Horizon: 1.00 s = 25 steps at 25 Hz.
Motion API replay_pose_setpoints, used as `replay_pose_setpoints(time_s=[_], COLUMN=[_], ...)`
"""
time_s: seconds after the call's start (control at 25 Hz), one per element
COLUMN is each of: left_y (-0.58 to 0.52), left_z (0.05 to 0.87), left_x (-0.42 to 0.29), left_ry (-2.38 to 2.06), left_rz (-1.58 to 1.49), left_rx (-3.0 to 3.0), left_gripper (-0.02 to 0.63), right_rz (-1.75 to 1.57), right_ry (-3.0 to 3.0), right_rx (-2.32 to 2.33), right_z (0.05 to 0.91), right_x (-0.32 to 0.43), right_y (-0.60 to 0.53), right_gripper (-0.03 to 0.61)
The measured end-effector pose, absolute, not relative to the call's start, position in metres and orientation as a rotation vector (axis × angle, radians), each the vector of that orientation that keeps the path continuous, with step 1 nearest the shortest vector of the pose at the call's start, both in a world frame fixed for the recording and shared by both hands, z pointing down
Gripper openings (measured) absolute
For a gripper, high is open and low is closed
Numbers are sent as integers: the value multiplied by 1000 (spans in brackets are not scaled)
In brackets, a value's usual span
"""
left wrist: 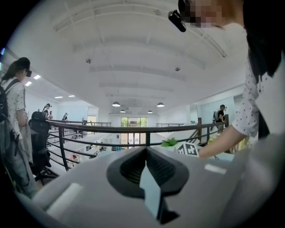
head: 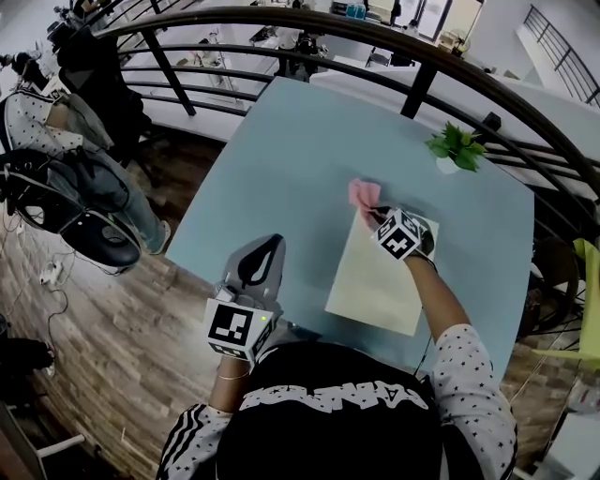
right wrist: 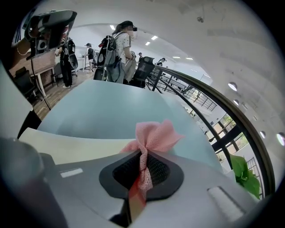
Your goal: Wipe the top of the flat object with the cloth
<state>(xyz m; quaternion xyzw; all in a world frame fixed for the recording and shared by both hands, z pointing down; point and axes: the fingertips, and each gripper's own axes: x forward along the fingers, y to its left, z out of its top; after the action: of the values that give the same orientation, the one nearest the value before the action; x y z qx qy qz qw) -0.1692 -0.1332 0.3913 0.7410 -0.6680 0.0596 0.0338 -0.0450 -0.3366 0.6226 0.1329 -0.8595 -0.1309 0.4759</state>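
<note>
**Q:** R side, jaw state?

**Op:** From my desk, in the right gripper view, the right gripper (right wrist: 143, 165) has its jaws pressed together on the cloth (right wrist: 153, 135); pink mesh, twisted into a thin strand where it's pinched, fanning out in a bunch past the tips.

**Q:** Where's the cloth vs. the flat object?

**Op:** Head view: cloth sits right of centre frame, just past the upper-left corner of the flat object (head: 375, 277); a cream sheet lying flat on the pale blue table (head: 281, 150), its long side running from mid-frame toward lower right; I can't tell whether the cloth touches the sheet or the table; in the right gripper view the sheet fills the lower left and the cloth shows against bare table.

**Q:** L side?

**Op:** The left gripper (head: 262, 258) is at lower centre-left of the head view, near the table's near edge, well apart from the sheet; its own view shows the jaws closed tip to tip w/ nothing between them.

**Q:** Surroundings?

**Op:** Small green plant (head: 457, 147) in a white pot at upper right of the table; dark curved railing (head: 328, 21) across the top of the frame; a person w/ backpack (head: 56, 131) stands at upper left on the wood floor (head: 122, 337).
</note>
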Motion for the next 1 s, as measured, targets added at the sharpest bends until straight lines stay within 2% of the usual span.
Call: replay_pose_setpoints(time_s=[1.0], left_y=[-125], left_z=[381], left_x=[-147], left_ry=[-1951], left_rz=[164], left_rx=[2392], left_gripper=[0], right_rz=[-287], right_ry=[-2068], right_rx=[264], right_z=[621], right_x=[-38], right_y=[-271], right_gripper=[6])
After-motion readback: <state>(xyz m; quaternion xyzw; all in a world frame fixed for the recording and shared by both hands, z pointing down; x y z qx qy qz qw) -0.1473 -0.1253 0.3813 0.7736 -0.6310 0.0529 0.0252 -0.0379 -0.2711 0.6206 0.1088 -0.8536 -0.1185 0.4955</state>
